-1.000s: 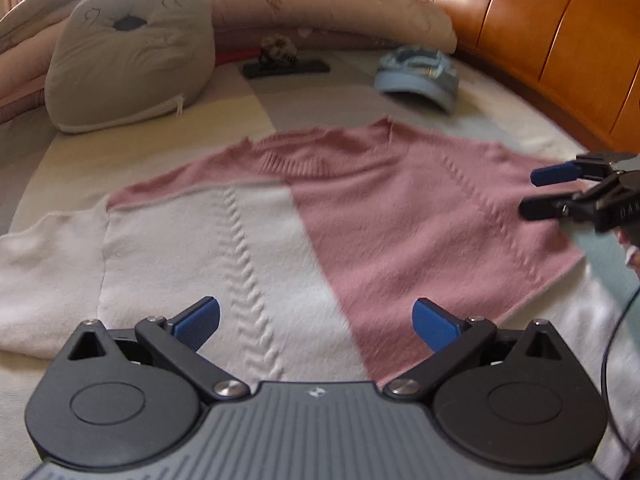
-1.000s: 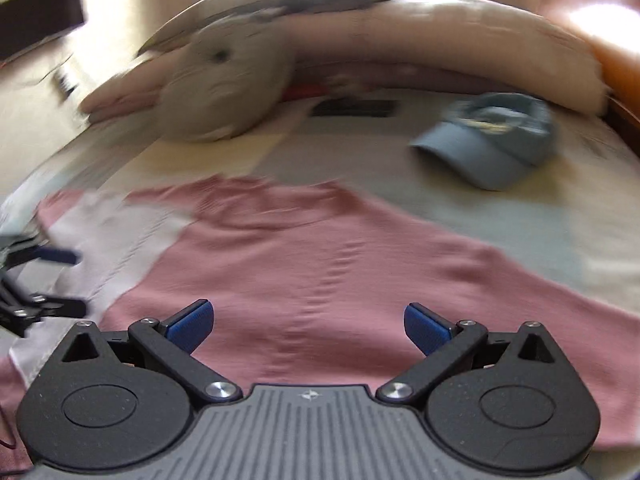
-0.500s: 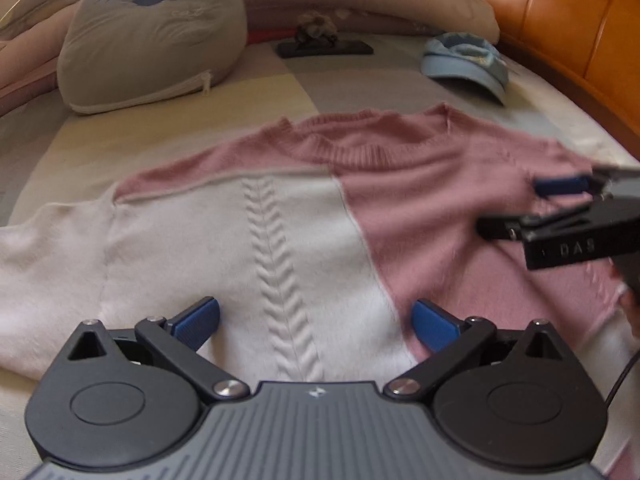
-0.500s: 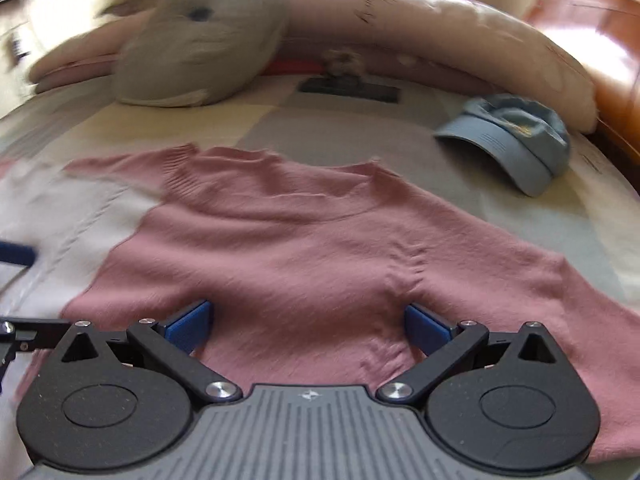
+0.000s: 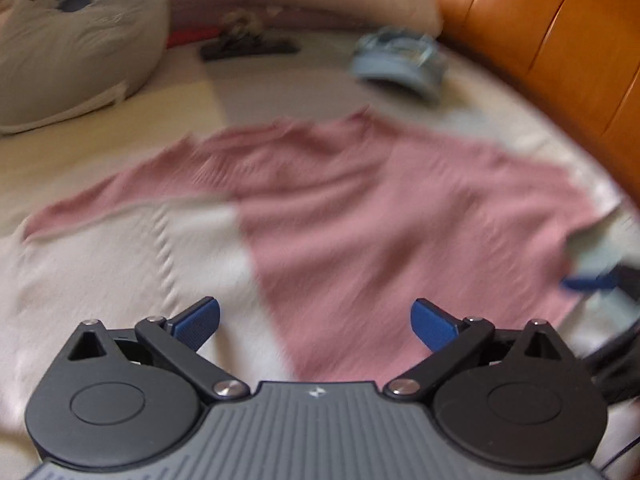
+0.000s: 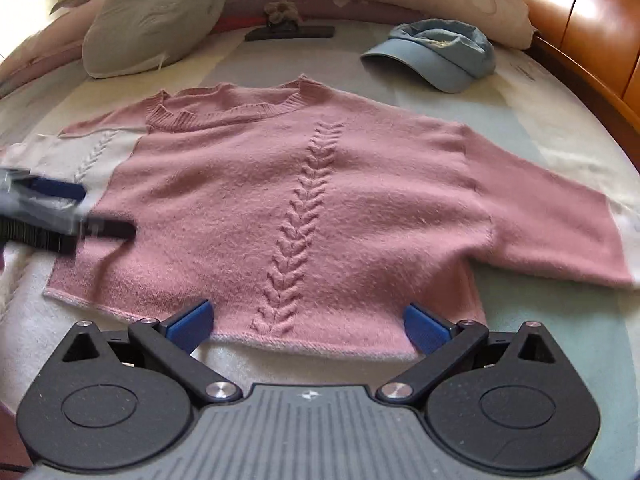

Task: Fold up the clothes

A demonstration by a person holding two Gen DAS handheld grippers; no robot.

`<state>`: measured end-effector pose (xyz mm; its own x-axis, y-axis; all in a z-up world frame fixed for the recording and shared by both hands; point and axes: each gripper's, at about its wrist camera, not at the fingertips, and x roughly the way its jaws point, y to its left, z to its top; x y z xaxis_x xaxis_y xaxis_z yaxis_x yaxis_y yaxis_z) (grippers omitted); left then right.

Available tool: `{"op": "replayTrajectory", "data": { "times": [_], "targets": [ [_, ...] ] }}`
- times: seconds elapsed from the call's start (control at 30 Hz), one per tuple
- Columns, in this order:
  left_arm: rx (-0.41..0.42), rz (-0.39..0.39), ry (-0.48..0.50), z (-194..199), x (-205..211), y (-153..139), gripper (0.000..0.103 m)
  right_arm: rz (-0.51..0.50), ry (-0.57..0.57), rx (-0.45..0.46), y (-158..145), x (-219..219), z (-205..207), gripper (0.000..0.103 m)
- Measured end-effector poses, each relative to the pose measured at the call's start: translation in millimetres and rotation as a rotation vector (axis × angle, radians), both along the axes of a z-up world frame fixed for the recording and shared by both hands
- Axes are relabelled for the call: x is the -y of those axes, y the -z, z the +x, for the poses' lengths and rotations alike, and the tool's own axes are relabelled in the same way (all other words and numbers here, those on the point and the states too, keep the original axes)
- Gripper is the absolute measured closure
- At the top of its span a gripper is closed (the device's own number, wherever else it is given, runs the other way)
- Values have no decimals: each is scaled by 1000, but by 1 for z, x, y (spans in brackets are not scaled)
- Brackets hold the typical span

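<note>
Right tool [image 6: 306,322]: fingers spread wide, nothing between them, poised over the sweater's [image 6: 320,200] bottom hem near the bed's [image 6: 560,128] near edge. Left tool [image 5: 316,320]: likewise wide apart, empty, above the cream-and-pink front panel; this view is motion-blurred. Sweater lies flat, spread across the middle of the bed, neckline toward the far edge. Blue cap [image 6: 440,54] and grey cushion [image 6: 152,20] sit beyond it, well apart, toward the far edge.

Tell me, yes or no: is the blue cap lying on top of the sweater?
No, the blue cap lies on the bedsheet beyond the sweater, clear of its shoulder.
</note>
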<state>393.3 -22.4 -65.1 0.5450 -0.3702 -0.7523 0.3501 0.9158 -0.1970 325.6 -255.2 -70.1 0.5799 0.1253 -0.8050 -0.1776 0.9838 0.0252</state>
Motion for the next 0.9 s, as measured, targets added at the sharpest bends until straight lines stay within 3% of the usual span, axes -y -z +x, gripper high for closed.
{"op": "replayTrajectory", "data": {
  "times": [0.13,0.23,0.37,0.5,0.63,0.73,0.83,0.9],
  "targets": [
    [-5,-150,52,32,10,-23,1,0,12,32,-4,3,-12,0],
    [-21,-225,91,68,32,-23,1,6,30,63,-9,6,-22,0],
    [-142,-220,42,121,58,3,1,36,64,66,-9,14,-40,0],
    [-48,-158,-20,158,60,14,1,52,103,53,-6,24,-58,0],
    [-75,-125,-100,182,60,3,3,70,108,52,-5,29,-68,0],
    [-52,-198,-45,169,59,-19,1,89,97,66,-9,32,-69,0],
    [-133,-240,53,157,71,-23,1,96,80,79,-12,33,-66,0],
    [-208,-223,70,157,80,-12,1,101,69,86,-14,33,-64,0]
  ]
}}
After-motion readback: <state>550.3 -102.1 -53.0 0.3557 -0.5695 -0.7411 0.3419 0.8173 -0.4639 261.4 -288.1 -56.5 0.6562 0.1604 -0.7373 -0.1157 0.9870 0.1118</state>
